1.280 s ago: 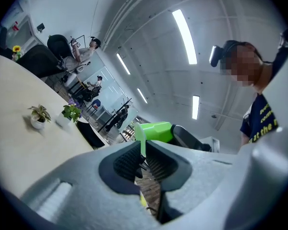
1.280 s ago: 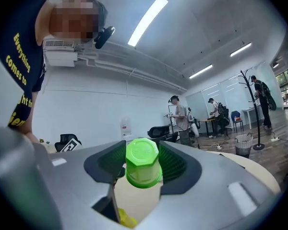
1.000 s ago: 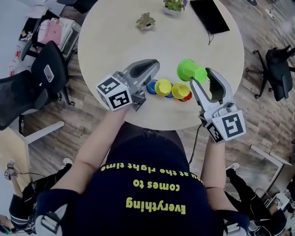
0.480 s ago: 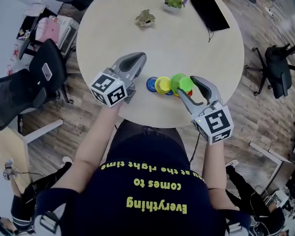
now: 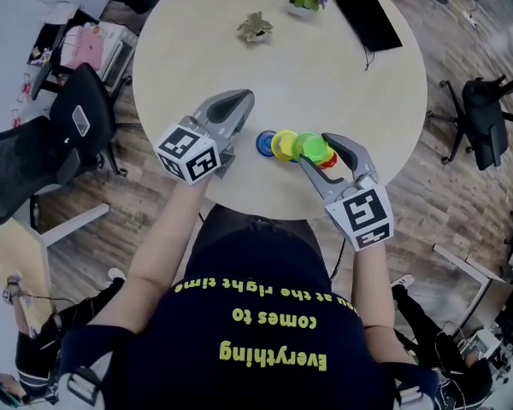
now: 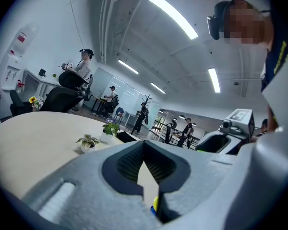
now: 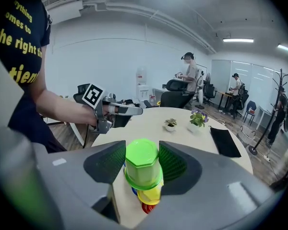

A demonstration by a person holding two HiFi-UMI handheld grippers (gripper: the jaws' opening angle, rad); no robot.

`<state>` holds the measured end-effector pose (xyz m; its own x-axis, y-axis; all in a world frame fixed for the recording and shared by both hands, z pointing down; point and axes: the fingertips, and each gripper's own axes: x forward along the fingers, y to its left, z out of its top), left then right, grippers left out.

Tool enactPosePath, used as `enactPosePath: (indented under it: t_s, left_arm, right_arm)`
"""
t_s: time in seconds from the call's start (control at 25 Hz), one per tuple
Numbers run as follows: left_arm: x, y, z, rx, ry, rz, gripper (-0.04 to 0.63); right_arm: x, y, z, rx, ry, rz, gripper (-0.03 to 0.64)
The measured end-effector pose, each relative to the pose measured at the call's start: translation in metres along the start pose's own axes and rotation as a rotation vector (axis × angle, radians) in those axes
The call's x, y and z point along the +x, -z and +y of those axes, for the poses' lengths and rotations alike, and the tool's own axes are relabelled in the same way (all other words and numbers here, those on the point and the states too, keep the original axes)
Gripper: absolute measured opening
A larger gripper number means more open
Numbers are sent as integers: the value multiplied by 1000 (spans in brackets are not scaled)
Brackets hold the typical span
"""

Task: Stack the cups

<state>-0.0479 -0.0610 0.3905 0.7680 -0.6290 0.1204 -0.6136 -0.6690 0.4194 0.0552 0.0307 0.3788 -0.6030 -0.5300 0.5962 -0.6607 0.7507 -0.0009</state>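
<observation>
We hold the upturned green cup [image 7: 143, 166] pinched in the right gripper's [image 5: 316, 153] jaws, over a yellow cup [image 7: 150, 195] on the worktop [image 5: 325, 75] (not yet released). A blue cup [image 5: 264, 143] and a second yellow cup [image 5: 283, 145] await stacking; the left gripper's [image 5: 237, 102] jaws are pressed together, empty.

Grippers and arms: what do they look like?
The left gripper and right gripper are grey moulded shells with dark ribbed pads, each bearing a white cube of black square markers. The person wears a dark short-sleeved T-shirt with yellow lettering.
</observation>
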Motion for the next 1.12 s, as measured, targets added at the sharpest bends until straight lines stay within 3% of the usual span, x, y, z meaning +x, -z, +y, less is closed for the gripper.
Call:
enactPosePath:
  t_s: [0.36,0.64,0.92,1.12]
  left_arm:
    - [1,0,2,0,-1,6,3]
    - [2,-8,2,30,-15,-1,3]
    - [-8,-40,1,53,-48,-61,3]
    - [-22,-72,5,132,-139,-119,3]
  right_arm:
    - [1,0,1,21,-12,-8,247]
    - [-13,-23,-8,58,-4,-108,249]
    - [-44,-72,-45,69,169,-344,97]
    - [-73,-90,-77,132,301,-494,12]
